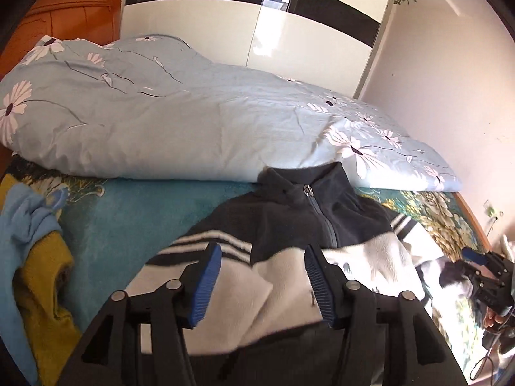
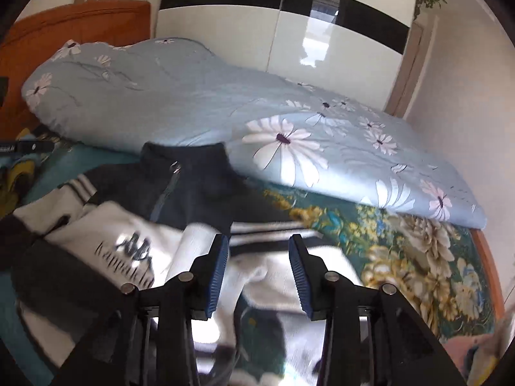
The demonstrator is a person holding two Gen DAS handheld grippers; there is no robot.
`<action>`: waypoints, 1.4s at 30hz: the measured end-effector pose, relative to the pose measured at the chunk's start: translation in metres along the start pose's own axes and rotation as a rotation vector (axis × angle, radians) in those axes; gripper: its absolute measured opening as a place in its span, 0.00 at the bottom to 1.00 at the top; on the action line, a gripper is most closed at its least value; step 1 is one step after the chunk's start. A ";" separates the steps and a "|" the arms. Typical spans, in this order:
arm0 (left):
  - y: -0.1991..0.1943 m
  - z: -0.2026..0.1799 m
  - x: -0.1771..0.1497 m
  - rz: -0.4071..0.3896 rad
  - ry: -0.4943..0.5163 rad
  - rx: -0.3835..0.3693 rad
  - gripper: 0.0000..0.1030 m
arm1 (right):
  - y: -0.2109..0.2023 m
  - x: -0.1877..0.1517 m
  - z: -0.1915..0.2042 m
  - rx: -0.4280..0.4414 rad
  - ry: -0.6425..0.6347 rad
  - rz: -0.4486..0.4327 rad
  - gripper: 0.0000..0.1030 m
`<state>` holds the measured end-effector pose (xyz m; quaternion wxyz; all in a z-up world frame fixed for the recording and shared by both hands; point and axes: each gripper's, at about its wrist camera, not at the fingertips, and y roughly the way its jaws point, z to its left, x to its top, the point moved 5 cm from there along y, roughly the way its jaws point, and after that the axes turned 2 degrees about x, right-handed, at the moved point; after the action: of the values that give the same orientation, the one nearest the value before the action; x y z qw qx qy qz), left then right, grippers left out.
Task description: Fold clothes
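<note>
Hovering wide-jawed over the zipped navy-and-white fleece jacket (image 1: 289,225) lying collar-up on the teal bedspread (image 1: 128,212), left gripper (image 1: 262,273) and right gripper (image 2: 259,268) holding nothing, seemingly mid-fold, sleeve-gathering likely next.

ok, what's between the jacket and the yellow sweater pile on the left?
Just bare teal blanket; nothing lies between the jacket and the yellow sweater. Left wrist view shows it.

Lying on the bed: one jacket (image 1: 289,225), one duvet (image 1: 193,122), one blue garment (image 1: 22,225) and one yellow garment (image 1: 45,276); hovering over them: two grippers, left (image 1: 262,251) and right (image 2: 259,241).
</note>
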<state>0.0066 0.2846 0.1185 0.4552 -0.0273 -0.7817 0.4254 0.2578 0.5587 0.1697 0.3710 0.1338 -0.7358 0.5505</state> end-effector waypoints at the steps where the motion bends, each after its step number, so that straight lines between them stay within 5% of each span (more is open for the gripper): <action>1: -0.011 0.003 -0.019 0.001 -0.006 -0.012 0.59 | -0.011 -0.023 0.009 0.046 0.001 0.022 0.41; 4: -0.034 0.016 -0.078 0.012 -0.055 -0.029 0.60 | -0.034 -0.087 0.040 0.182 0.009 0.092 0.41; 8: -0.045 0.024 -0.144 0.060 -0.131 -0.022 0.60 | -0.042 -0.146 0.086 0.246 -0.092 0.178 0.41; 15: -0.045 0.018 -0.203 0.119 -0.176 0.010 0.60 | -0.021 -0.158 0.120 0.197 -0.145 0.213 0.41; 23: -0.037 0.020 -0.209 0.160 -0.211 0.011 0.60 | -0.003 -0.148 0.130 0.052 -0.192 0.220 0.40; 25: -0.035 0.019 -0.208 0.163 -0.206 0.010 0.60 | -0.002 -0.147 0.127 0.025 -0.165 0.225 0.31; 34: -0.025 0.015 -0.204 0.179 -0.182 0.008 0.60 | -0.057 -0.137 0.037 -0.079 0.154 0.082 0.28; 37: -0.022 0.012 -0.204 0.174 -0.171 0.018 0.60 | -0.059 -0.153 0.004 -0.068 0.276 0.100 0.28; 42: -0.033 0.005 -0.196 0.099 -0.138 0.050 0.60 | -0.042 -0.167 0.009 -0.028 0.316 0.140 0.28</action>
<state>0.1286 0.1759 0.0054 0.3791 -0.0249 -0.7980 0.4678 0.3951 0.5003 0.0832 0.4444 -0.0113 -0.6837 0.5787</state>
